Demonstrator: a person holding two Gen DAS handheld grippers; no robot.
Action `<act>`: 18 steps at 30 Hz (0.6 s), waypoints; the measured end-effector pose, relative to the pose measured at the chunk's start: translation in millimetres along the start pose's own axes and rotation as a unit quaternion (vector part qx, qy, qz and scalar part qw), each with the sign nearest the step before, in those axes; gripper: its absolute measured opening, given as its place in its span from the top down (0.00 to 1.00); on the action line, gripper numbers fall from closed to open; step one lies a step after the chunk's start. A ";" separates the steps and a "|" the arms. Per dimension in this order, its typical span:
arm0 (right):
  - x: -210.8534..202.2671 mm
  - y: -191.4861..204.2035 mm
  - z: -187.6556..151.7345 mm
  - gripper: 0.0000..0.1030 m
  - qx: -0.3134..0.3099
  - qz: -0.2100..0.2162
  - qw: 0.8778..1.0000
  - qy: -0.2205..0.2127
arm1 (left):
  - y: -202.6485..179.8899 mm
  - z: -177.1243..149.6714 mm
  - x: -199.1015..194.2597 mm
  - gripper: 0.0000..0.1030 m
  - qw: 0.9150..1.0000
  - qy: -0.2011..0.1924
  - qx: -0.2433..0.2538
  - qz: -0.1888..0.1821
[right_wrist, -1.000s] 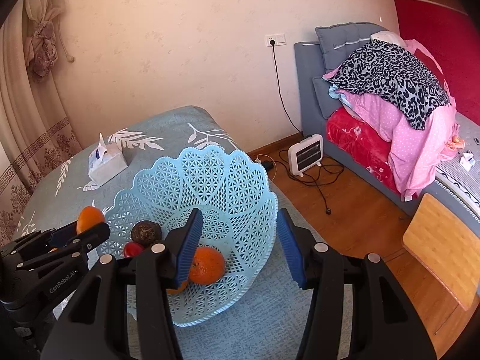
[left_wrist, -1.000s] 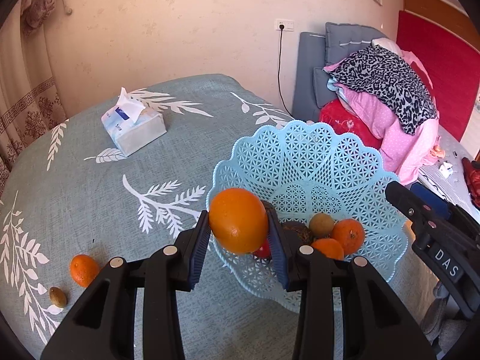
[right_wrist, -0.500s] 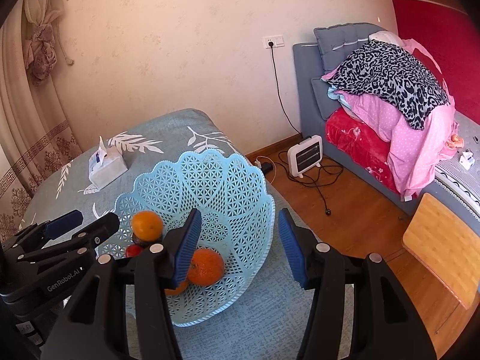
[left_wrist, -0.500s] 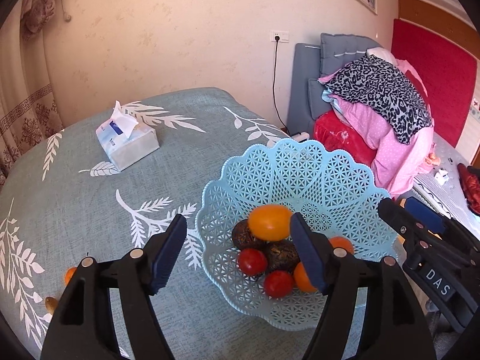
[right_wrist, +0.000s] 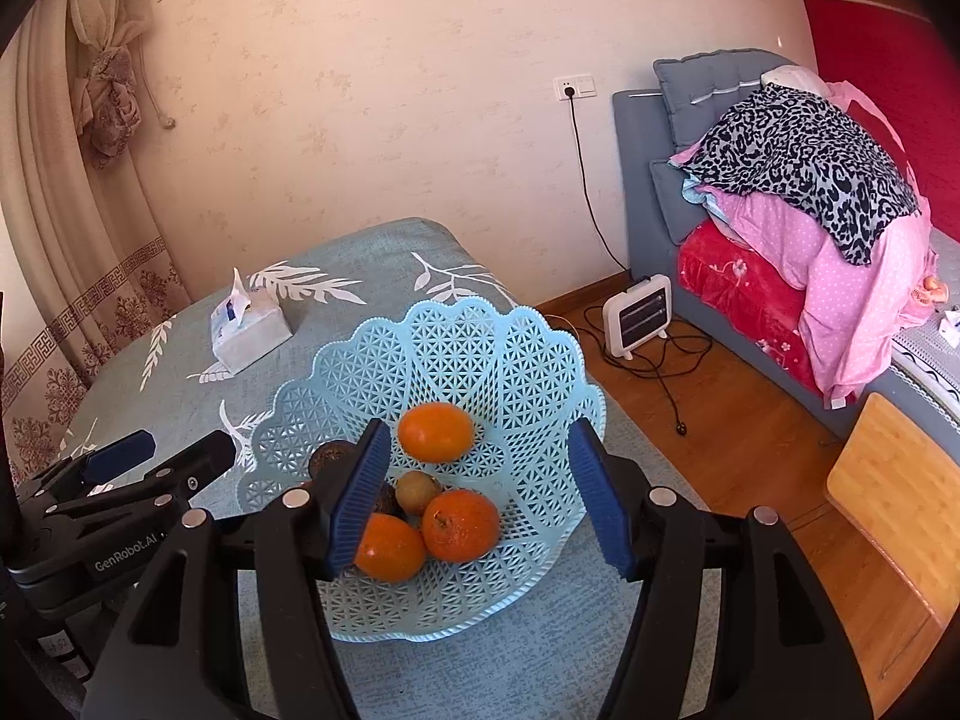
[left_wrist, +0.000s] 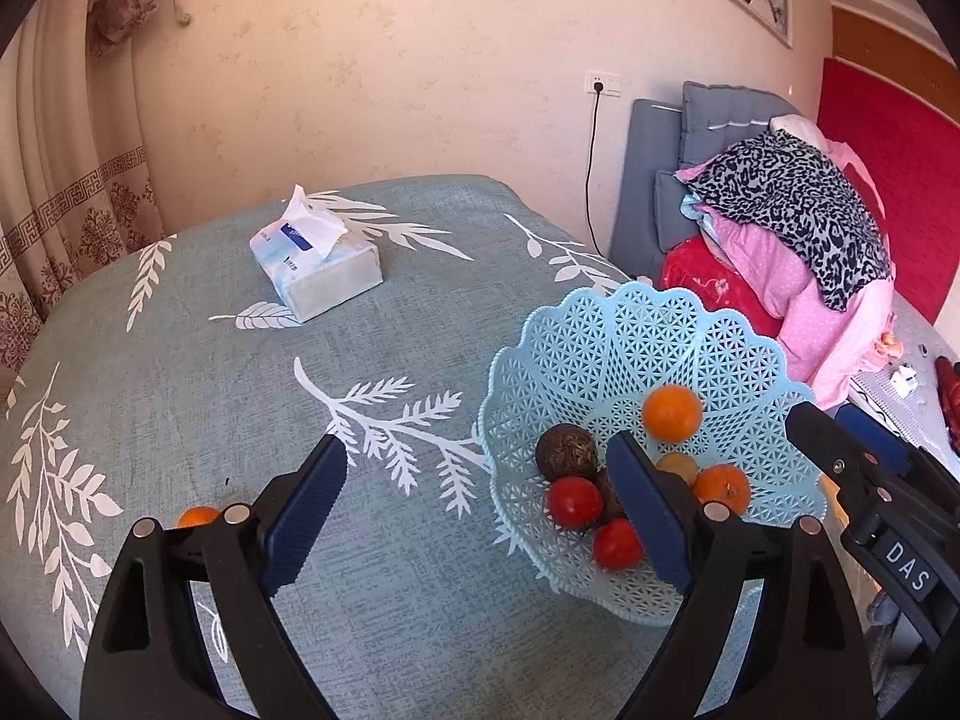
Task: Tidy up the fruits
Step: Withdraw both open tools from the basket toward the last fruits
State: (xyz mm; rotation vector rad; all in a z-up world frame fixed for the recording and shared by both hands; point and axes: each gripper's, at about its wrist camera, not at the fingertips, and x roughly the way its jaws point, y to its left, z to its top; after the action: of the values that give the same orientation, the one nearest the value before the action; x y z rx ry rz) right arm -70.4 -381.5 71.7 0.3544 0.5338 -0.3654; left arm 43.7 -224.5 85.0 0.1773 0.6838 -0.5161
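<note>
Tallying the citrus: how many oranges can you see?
4: three in the blue basket, at and; one on the tablecloth. Others may be hidden.

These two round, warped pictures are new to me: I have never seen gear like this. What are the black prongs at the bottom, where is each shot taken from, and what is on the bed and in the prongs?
There is no robot. A person holds a two-finger gripper in each hand, and a wide-angle camera on each looks forward along its fingers, which bends the picture.

One picture is from the left gripper, the other from the right gripper. The blue strips are their gripping pads.

Before them a light blue basket rests on a leaf-print cover. It holds oranges, among them an orange high in the bowl, two red fruits and some brown ones. A tissue pack lies farther back, and one small orange peeks from behind the left gripper.

Nothing is held: both grippers' jaws are opening, with nothing between the pads.
</note>
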 end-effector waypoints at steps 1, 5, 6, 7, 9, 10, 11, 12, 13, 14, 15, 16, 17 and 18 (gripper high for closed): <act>-0.2 1.5 -0.3 0.36 -0.001 0.002 1.000 0.000 | 3.0 -0.4 -0.6 0.15 1.000 0.000 -0.003 0.003; -0.2 7.4 -1.6 0.36 -0.003 0.011 1.000 0.003 | 13.2 -2.1 -2.9 0.14 1.000 -0.001 -0.014 0.018; 0.4 8.6 -2.2 0.36 -0.003 0.013 1.000 0.005 | 15.2 -2.5 -3.5 0.14 1.000 -0.001 -0.016 0.023; 0.5 9.7 -2.9 0.36 -0.003 0.016 1.000 0.006 | 16.9 -3.1 -4.1 0.14 0.999 -0.001 -0.017 0.028; 1.6 12.3 -4.3 0.35 -0.003 0.021 1.000 0.011 | 19.4 -4.4 -5.4 0.13 0.999 -0.002 -0.014 0.042; 1.9 13.7 -5.4 0.35 -0.004 0.023 1.000 0.013 | 20.0 -5.3 -6.4 0.12 0.999 -0.003 -0.013 0.046; 2.1 15.3 -6.3 0.35 -0.005 0.025 1.000 0.014 | 20.7 -7.1 -7.6 0.11 0.999 -0.004 -0.012 0.051; 2.3 17.1 -7.1 0.35 -0.007 0.026 1.000 0.015 | 21.3 -8.2 -8.4 0.11 0.998 -0.004 -0.011 0.056; 2.6 18.9 -7.9 0.35 -0.009 0.029 0.999 0.017 | 21.9 -9.4 -9.2 0.11 0.998 -0.004 -0.009 0.059; 2.9 20.7 -8.6 0.35 -0.010 0.034 0.999 0.019 | 22.6 -10.7 -9.9 0.11 0.998 -0.005 -0.007 0.061; 3.3 22.9 -9.6 0.35 -0.010 0.039 0.999 0.021 | 23.4 -12.0 -10.6 0.11 0.998 -0.005 -0.006 0.063; 3.4 24.7 -10.8 0.34 -0.012 0.042 0.999 0.023 | 24.3 -13.1 -11.2 0.11 0.998 -0.005 -0.005 0.067; 3.9 27.1 -12.1 0.34 -0.014 0.045 0.999 0.024 | 25.2 -14.2 -11.9 0.11 0.997 -0.005 -0.003 0.071; 4.0 29.6 -13.0 0.34 -0.017 0.049 0.998 0.025 | 26.3 -15.4 -12.9 0.11 0.997 -0.006 -0.002 0.074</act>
State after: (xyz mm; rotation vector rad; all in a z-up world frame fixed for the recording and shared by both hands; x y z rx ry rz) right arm -60.2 -351.2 65.9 0.3564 0.5686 -0.2537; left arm 40.0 -191.9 81.2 0.2193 0.6541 -0.3732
